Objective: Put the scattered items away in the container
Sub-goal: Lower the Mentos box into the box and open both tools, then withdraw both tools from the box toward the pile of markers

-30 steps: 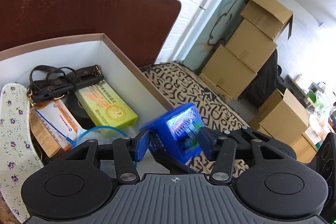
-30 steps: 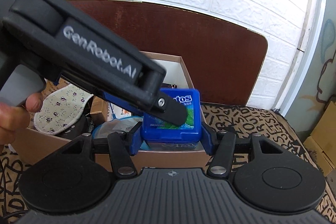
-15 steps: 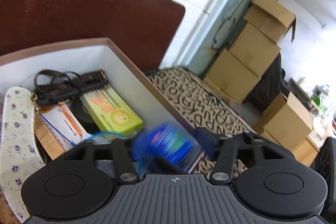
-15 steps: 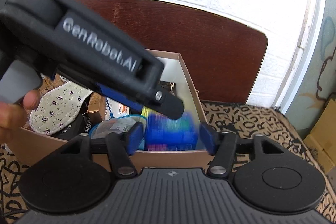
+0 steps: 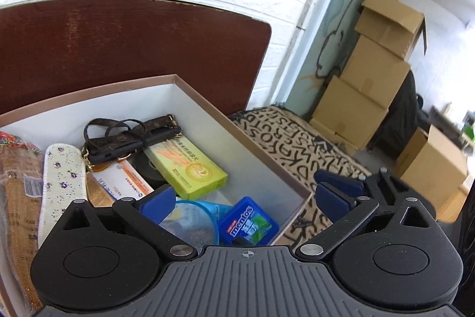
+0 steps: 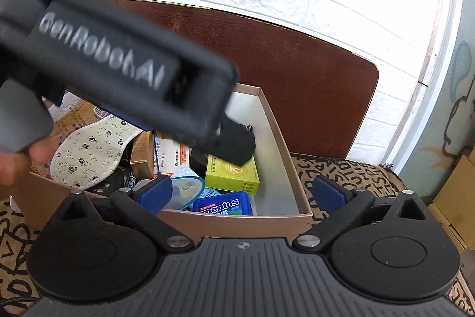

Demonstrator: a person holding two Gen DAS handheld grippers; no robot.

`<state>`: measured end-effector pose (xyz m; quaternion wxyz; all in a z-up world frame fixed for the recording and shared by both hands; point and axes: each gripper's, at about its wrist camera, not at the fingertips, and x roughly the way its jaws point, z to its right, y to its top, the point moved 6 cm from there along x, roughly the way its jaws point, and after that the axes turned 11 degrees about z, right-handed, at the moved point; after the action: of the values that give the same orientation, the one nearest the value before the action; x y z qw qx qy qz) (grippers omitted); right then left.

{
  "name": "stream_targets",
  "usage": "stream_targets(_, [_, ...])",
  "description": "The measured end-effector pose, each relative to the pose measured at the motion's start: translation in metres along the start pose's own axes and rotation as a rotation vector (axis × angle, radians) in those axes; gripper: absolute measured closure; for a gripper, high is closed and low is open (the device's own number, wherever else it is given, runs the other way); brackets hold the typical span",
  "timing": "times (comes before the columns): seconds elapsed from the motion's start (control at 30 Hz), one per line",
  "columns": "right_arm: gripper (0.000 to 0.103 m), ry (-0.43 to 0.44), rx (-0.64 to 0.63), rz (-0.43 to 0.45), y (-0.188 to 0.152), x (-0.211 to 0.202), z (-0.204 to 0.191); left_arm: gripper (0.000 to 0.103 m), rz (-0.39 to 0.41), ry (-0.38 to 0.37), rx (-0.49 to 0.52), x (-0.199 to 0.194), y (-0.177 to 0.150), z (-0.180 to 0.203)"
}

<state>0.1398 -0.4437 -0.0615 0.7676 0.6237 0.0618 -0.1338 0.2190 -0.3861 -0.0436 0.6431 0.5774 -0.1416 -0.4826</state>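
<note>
The blue rectangular plastic mints box (image 5: 248, 223), labelled "mentos", lies flat on the floor of the brown cardboard container with white inner walls (image 5: 231, 138), in its near right corner; in the right wrist view we see the same box (image 6: 223, 205) just behind the container's near wall (image 6: 237, 220). Touching its left side is a round, light-blue, clear-lidded case (image 5: 194, 220). Beyond these lie a yellow-green flat carton (image 5: 187, 165), a white-and-orange carton (image 5: 124, 180), a dark roll of tape partly hidden between them, a brown patterned strap (image 5: 130, 132) and a white fabric insole with purple flowers (image 5: 63, 180).

We find the left gripper (image 5: 243, 199) above the near corner with its blue pads (image 5: 156, 201) spread wide and nothing between them; its jaws have just been opening, and the mints box lies free below. The right gripper (image 6: 242, 193) is likewise released, its jaws having just been opening, its pads clear of the box. In the right wrist view the left gripper's black body (image 6: 118, 73), held by a hand (image 6: 17, 165), crosses above the container.

The container rests on a tan cloth printed with black letters (image 5: 297, 138), before a dark brown wooden board (image 5: 118, 49).
</note>
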Motion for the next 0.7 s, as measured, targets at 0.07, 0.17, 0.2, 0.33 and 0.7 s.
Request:
stream_targets(0.07, [0.001, 0.0, -0.004, 0.0, 0.001, -0.001, -0.001, 0.0, -0.003, 0.005, 0.018, -0.001, -0.002, 0.003])
stream_targets(0.17, [0.001, 0.0, -0.009, 0.0, 0.002, -0.003, -0.002, 0.0, -0.001, 0.013, 0.042, -0.005, -0.004, 0.006])
stream_targets(0.2, [0.001, 0.0, -0.011, 0.0, 0.002, -0.004, -0.002, 0.0, 0.001, 0.016, 0.049, -0.007, -0.005, 0.008])
stream_targets(0.33, [0.0, -0.001, -0.006, -0.004, 0.003, -0.008, -0.003, 0.0, 0.005, 0.022, 0.06, -0.014, -0.006, 0.011])
stream_targets(0.7, [0.0, 0.002, -0.018, -0.006, 0.008, -0.018, -0.009, 0.0, 0.009, 0.052, 0.07, -0.037, -0.01, 0.017])
